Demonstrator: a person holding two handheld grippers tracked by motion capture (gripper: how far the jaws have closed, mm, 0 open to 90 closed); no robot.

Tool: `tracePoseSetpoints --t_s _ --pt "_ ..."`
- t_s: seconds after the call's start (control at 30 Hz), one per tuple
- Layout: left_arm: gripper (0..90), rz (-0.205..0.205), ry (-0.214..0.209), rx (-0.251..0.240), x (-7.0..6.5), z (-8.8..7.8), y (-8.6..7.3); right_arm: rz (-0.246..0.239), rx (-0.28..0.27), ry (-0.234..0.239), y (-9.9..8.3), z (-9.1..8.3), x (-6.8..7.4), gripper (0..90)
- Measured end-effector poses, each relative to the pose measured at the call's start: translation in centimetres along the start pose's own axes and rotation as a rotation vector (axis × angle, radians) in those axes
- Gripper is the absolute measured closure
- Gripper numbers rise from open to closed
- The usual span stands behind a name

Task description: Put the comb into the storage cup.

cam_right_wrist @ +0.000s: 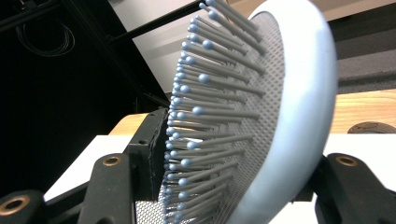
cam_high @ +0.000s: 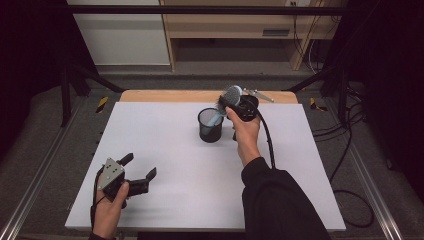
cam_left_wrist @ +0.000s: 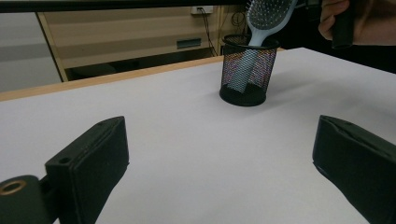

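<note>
Right gripper (cam_high: pixel 235 106) straddling pale-blue hairbrush (cam_right_wrist: pixel 261 116) head, jaws loosening around it, handle standing in black mesh cup (cam_high: pixel 210 125), left gripper (cam_high: pixel 139 166) resting open on white table (cam_high: pixel 165 150).

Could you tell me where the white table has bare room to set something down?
The white table is bare left of the black mesh cup. It is crowded where the right gripper meets the pale blue hairbrush.

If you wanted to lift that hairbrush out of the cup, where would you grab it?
Probably by the head, from above. The hairbrush stands handle-down in the mesh cup, leaning on the rim, so the head is the part that sticks out. Squeeze across it, bristles to back, as the right gripper has it.
</note>
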State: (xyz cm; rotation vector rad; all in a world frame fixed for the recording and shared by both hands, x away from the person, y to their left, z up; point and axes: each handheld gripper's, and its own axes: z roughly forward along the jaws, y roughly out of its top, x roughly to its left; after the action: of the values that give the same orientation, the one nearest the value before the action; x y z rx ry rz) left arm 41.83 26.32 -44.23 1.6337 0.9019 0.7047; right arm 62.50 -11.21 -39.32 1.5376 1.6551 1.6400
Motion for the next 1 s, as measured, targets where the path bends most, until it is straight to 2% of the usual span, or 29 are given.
tracePoseSetpoints --t_s 0.67,1.0 --pt "3.9 0.001 0.004 -0.002 0.1 -0.08 0.05 -0.003 0.007 0.0 0.0 -0.03 -0.09 40.8" --pt "3.8 0.0 0.004 -0.005 0.17 -0.14 0.07 -0.016 0.026 -0.007 -0.02 0.07 -0.12 32.4"
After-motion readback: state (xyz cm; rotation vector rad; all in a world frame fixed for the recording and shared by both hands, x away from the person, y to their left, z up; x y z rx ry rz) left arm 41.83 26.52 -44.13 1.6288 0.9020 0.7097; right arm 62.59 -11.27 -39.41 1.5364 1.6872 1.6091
